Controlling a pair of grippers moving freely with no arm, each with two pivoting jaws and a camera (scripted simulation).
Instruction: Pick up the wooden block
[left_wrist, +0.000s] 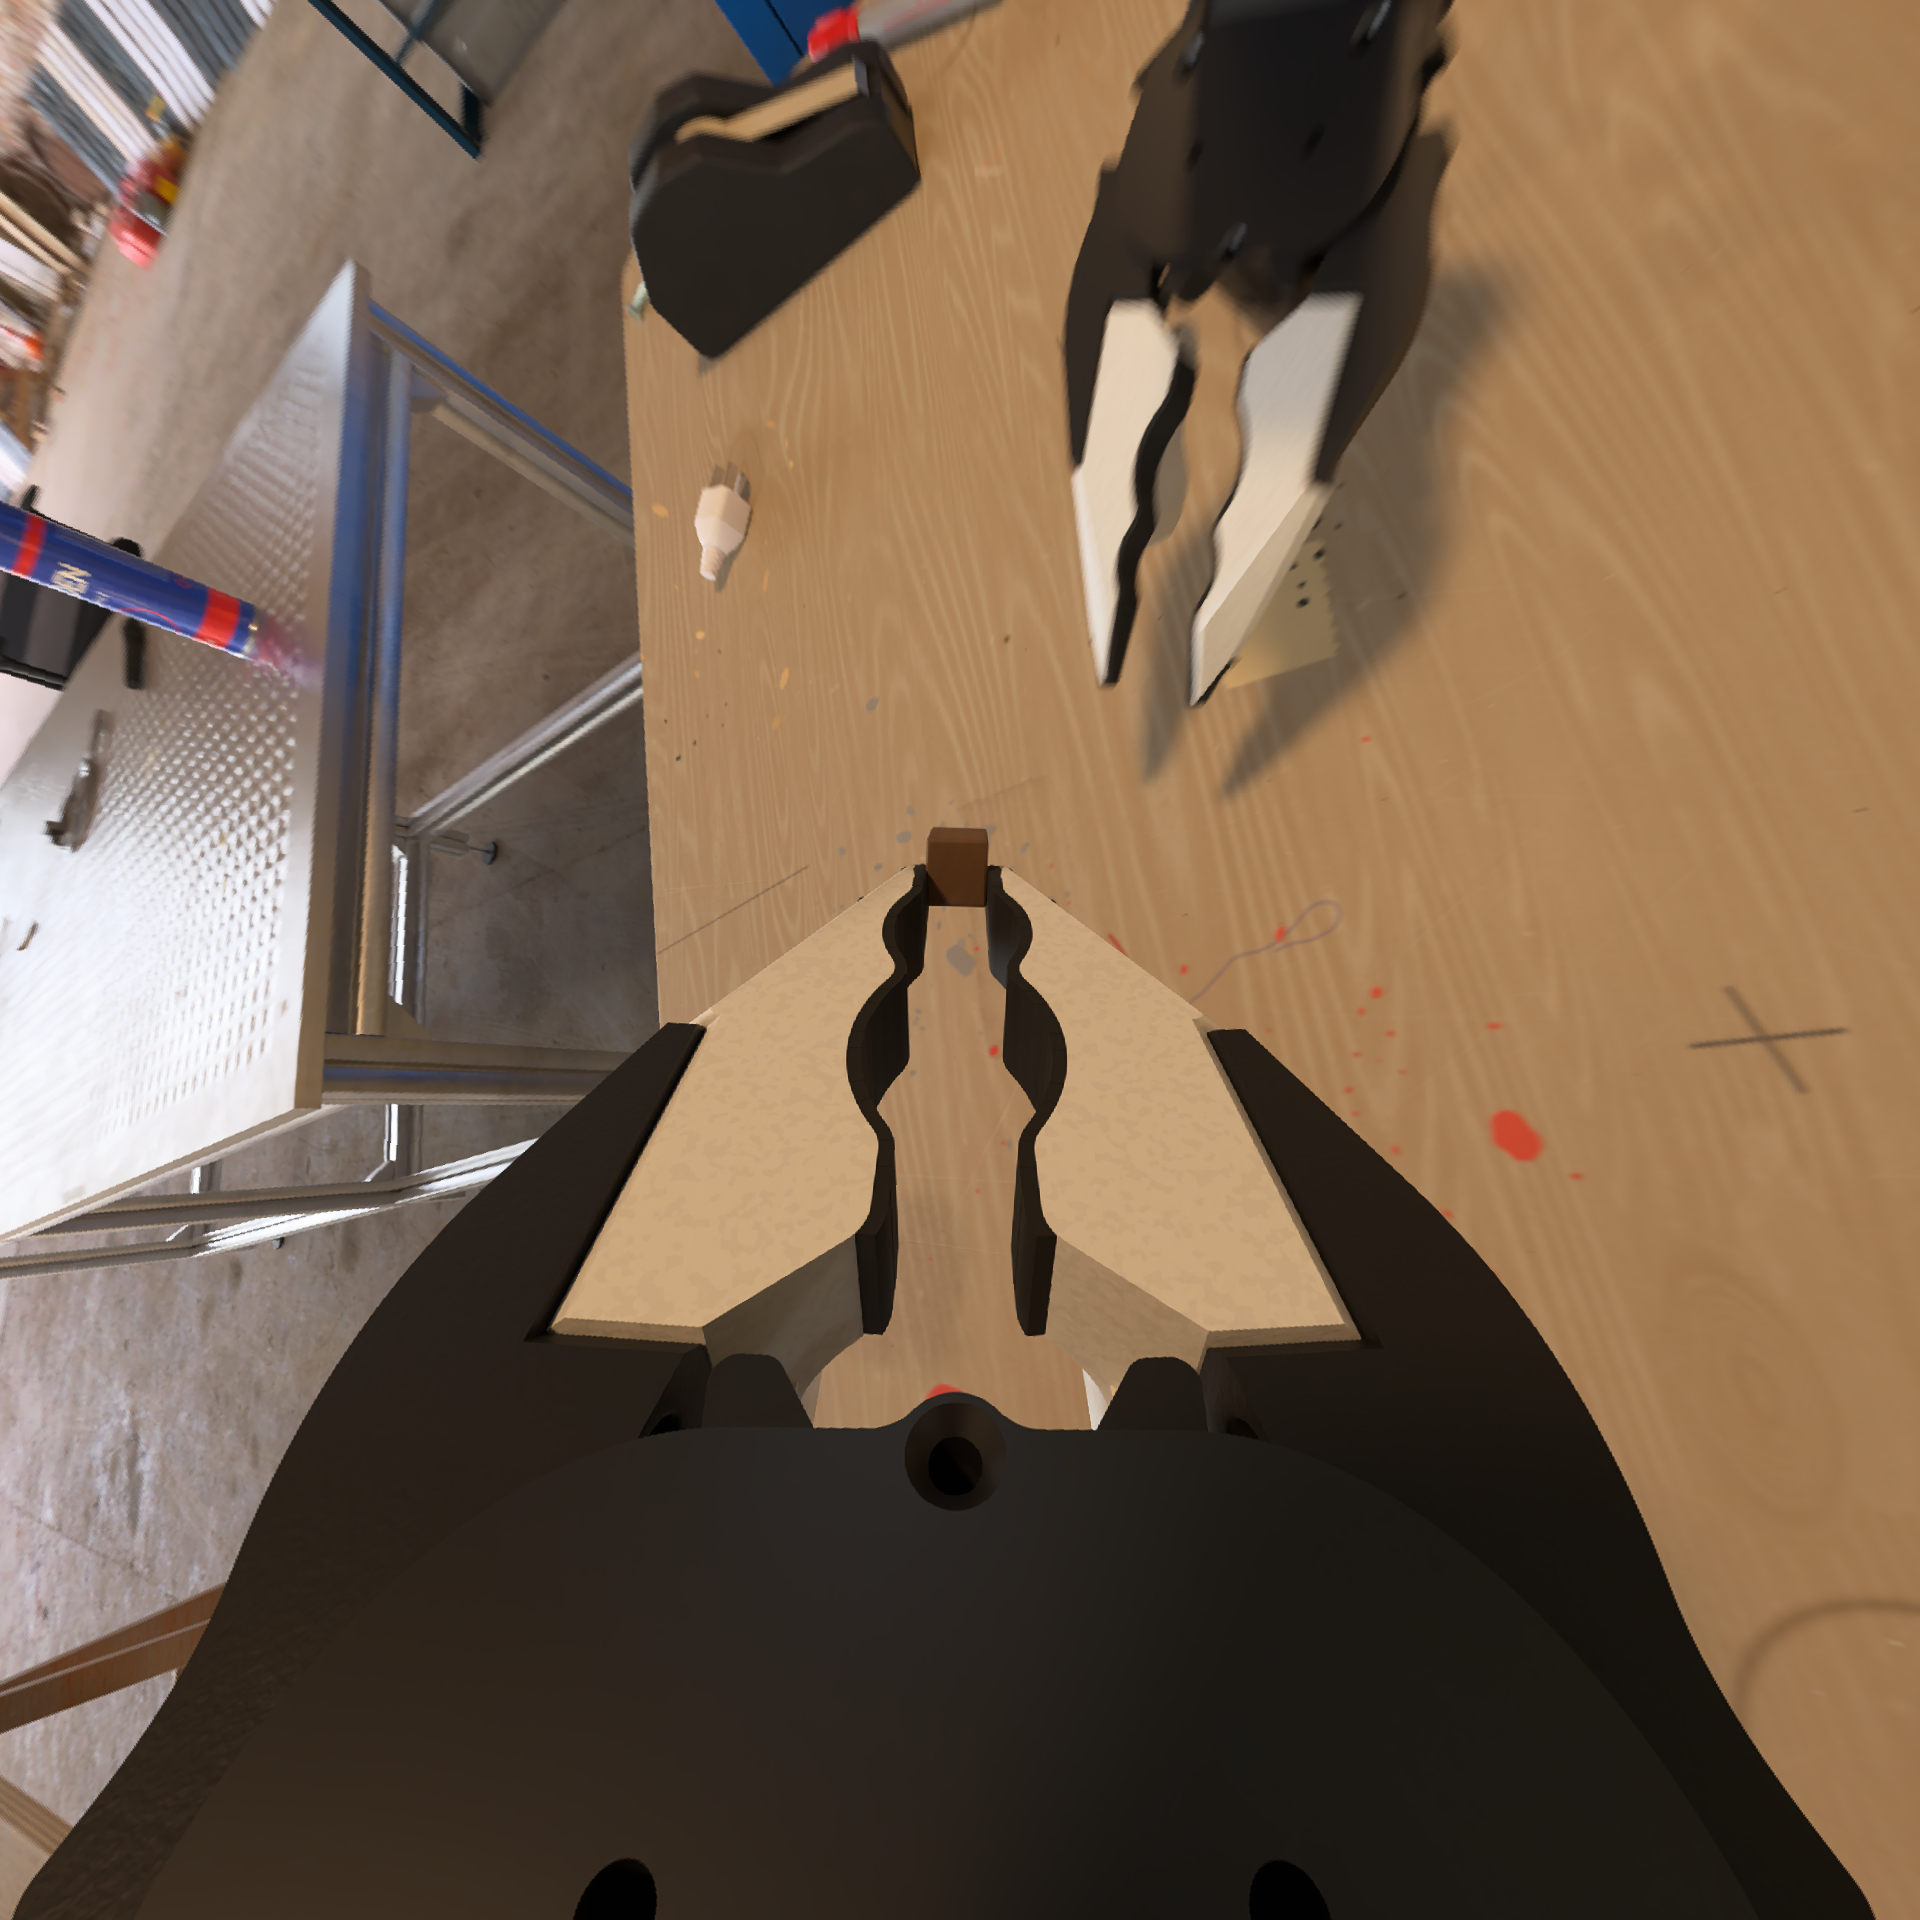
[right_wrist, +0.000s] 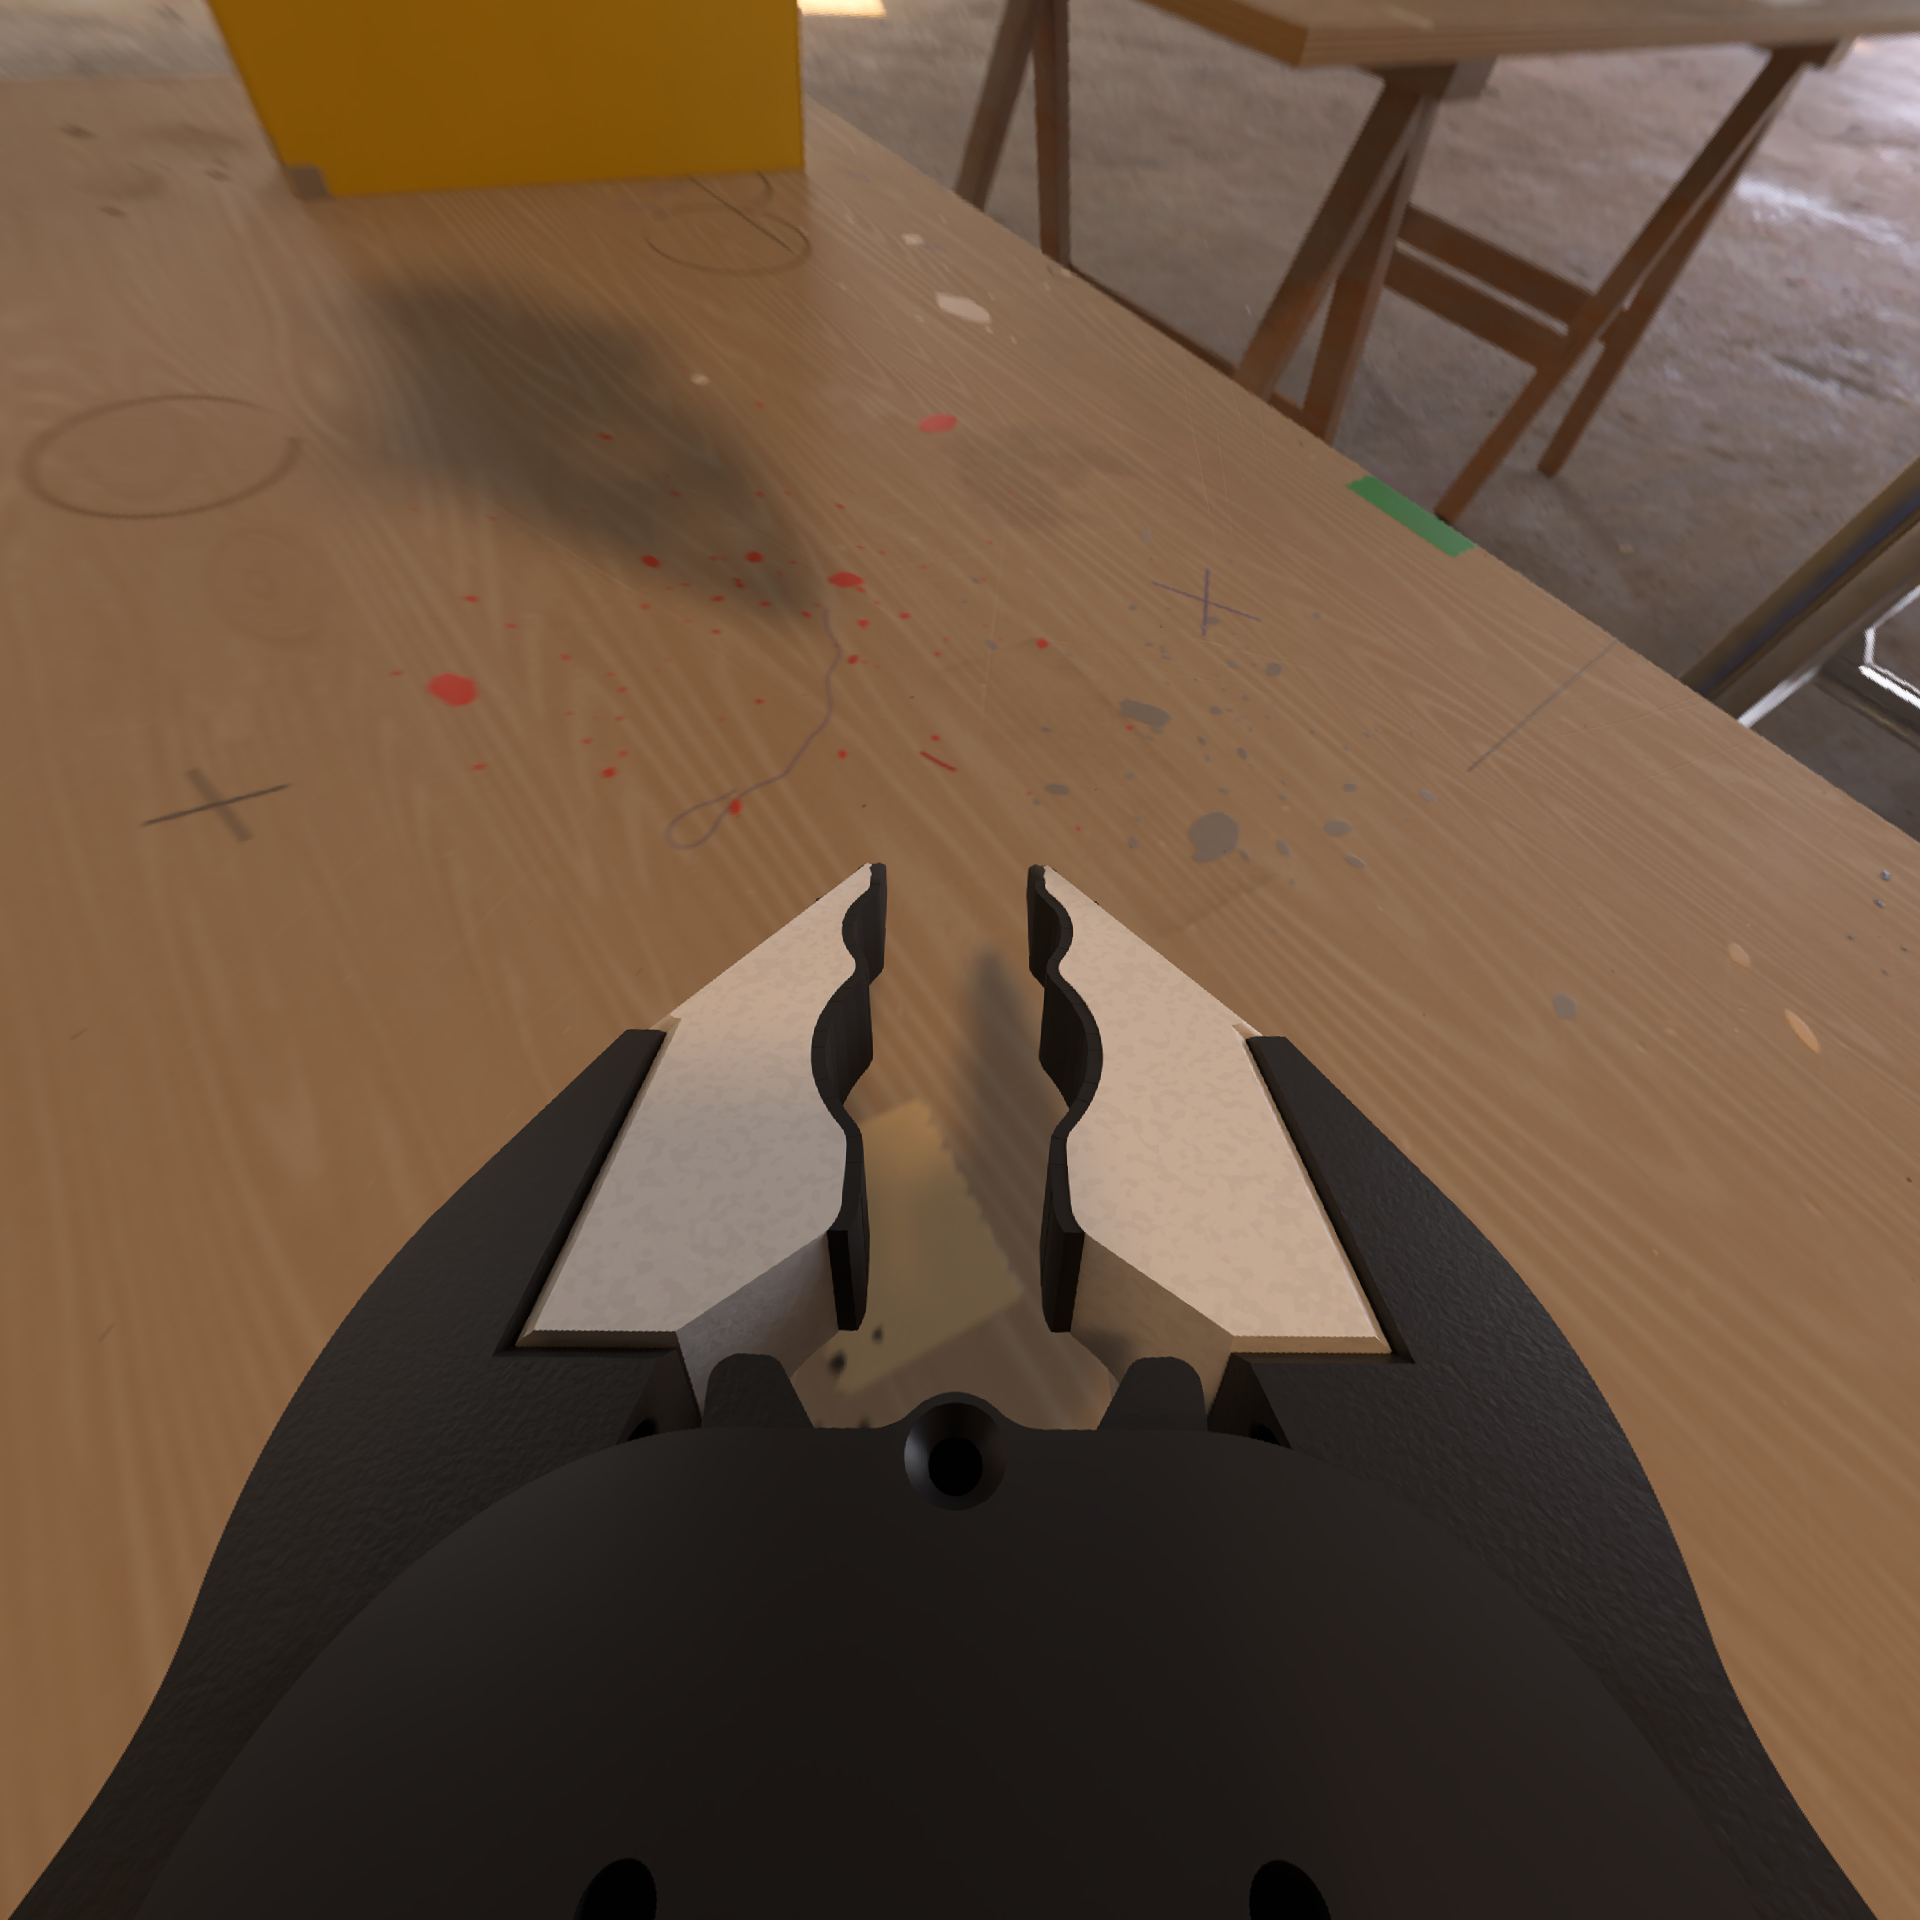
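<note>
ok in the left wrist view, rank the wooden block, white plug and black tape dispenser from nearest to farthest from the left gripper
1. wooden block: pinched at the fingertips of the left gripper.
2. white plug: ahead and to the left, lying near the table edge.
3. black tape dispenser: farthest, at the far left corner of the table.

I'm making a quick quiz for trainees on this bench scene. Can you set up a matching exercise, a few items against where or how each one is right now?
Items:
1. wooden block
2. white plug
3. right tongs
4. yellow box

States:
A. open, holding nothing
B. at the far end of the table in the right wrist view
C. between the tips of the left tongs
D. lying loose near the table edge

Pairs: 1-C, 2-D, 3-A, 4-B
</note>
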